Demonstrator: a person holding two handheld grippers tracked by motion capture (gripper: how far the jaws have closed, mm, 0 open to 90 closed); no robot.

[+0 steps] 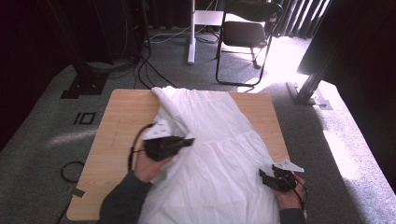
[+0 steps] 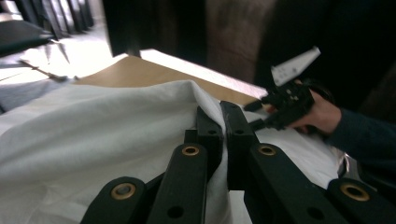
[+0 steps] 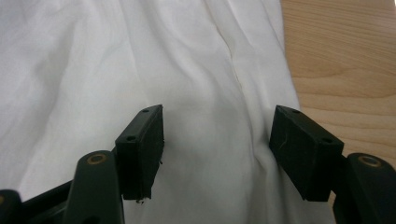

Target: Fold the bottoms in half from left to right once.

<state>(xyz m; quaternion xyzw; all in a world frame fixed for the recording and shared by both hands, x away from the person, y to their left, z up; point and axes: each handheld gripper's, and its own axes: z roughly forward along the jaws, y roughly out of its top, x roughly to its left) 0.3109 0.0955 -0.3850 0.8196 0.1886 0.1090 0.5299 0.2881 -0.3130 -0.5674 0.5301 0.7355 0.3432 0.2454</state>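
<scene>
Grey carpet floor point(image 1: 42, 135) all round, dark curtains at the back, bright sun patch on the right. Black folding chair point(image 1: 245, 32) stands behind the surface, white post point(image 1: 191, 32) just left of it, black cables point(image 1: 144, 70) trail over the carpet toward the back edge. Black metal stand base point(image 1: 84, 84) at back left, another at back right.

Wooden surface point(image 1: 116, 121), light grain, bare along its left strip and at the far right corner. No containers on it.

White garment point(image 1: 219, 149) covers most of the surface from the back edge to the near edge, gathered seam across its middle, left edge lifted and folded over toward the middle.

Left gripper point(image 1: 189, 141) is above the garment's left half, jaws clamped together on a pinched fold of the white cloth point(image 2: 140, 121); cloth drapes off the jaws in the left gripper view. Right gripper point(image 1: 262, 174) sits low at the garment's near right edge, jaws spread wide, cloth lying between the pads point(image 3: 140, 144) but not pinched; bare wood just beside the right jaw.
</scene>
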